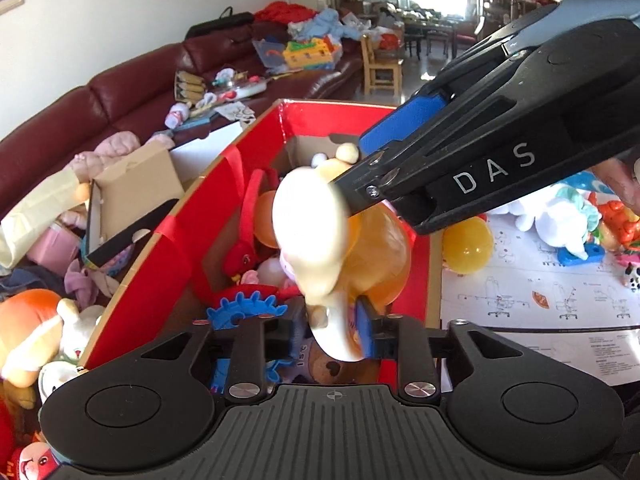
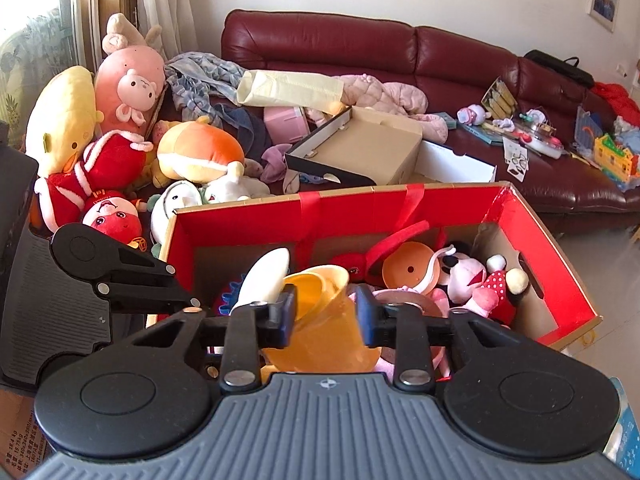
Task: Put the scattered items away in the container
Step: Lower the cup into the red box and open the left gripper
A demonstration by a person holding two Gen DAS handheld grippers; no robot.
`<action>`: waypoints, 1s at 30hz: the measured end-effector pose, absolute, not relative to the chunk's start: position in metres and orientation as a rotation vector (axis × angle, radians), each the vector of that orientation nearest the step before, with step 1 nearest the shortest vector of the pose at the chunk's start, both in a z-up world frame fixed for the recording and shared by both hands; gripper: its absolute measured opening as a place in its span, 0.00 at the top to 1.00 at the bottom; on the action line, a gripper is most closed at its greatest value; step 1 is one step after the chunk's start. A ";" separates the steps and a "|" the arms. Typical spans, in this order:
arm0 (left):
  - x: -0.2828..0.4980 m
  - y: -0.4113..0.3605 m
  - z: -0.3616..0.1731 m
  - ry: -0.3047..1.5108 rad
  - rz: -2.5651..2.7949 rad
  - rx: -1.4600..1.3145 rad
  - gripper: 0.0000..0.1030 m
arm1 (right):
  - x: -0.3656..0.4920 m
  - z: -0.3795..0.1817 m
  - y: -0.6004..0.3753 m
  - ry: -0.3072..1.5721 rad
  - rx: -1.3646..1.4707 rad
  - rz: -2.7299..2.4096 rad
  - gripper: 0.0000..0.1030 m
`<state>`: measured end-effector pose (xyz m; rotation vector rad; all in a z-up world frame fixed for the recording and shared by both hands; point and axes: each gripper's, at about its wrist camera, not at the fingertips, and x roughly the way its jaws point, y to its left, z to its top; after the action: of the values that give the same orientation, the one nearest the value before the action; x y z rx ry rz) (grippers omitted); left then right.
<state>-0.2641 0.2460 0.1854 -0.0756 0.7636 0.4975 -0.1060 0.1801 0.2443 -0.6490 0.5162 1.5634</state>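
Observation:
A red cardboard box (image 1: 188, 236) (image 2: 536, 236) holds several toys: a Minnie plush (image 2: 472, 276), an orange capsule half (image 2: 408, 268), a blue gear (image 1: 240, 308). My left gripper (image 1: 332, 336) is shut on a cream plastic spoon-shaped toy (image 1: 308, 224) held over the box. My right gripper (image 2: 326, 312) is shut on an orange translucent cup (image 2: 320, 320), also over the box; it shows in the left wrist view (image 1: 380, 256), where the right gripper (image 1: 360, 184) comes in from the upper right. The cream toy (image 2: 266, 276) touches the cup.
A dark red sofa (image 2: 360, 44) behind the box carries plush toys (image 2: 196, 152), clothes, a brown shoebox (image 2: 360, 152) and toy sets. To the right, a yellow ball (image 1: 468, 244) and small toys (image 1: 560, 216) lie on a printed instruction sheet (image 1: 540, 288).

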 end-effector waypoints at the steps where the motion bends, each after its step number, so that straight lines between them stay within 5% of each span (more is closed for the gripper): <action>1: -0.264 0.245 0.185 0.755 0.513 -0.065 0.26 | -0.104 0.242 0.181 0.517 -0.632 1.557 0.29; 30: -0.251 0.284 0.151 0.857 0.595 -0.082 0.07 | -0.089 0.203 0.188 0.627 -0.704 1.514 0.20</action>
<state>-0.2508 0.2841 0.1513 -0.0823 0.8569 0.5953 -0.0889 0.1884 0.2027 -0.7044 0.6274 1.5138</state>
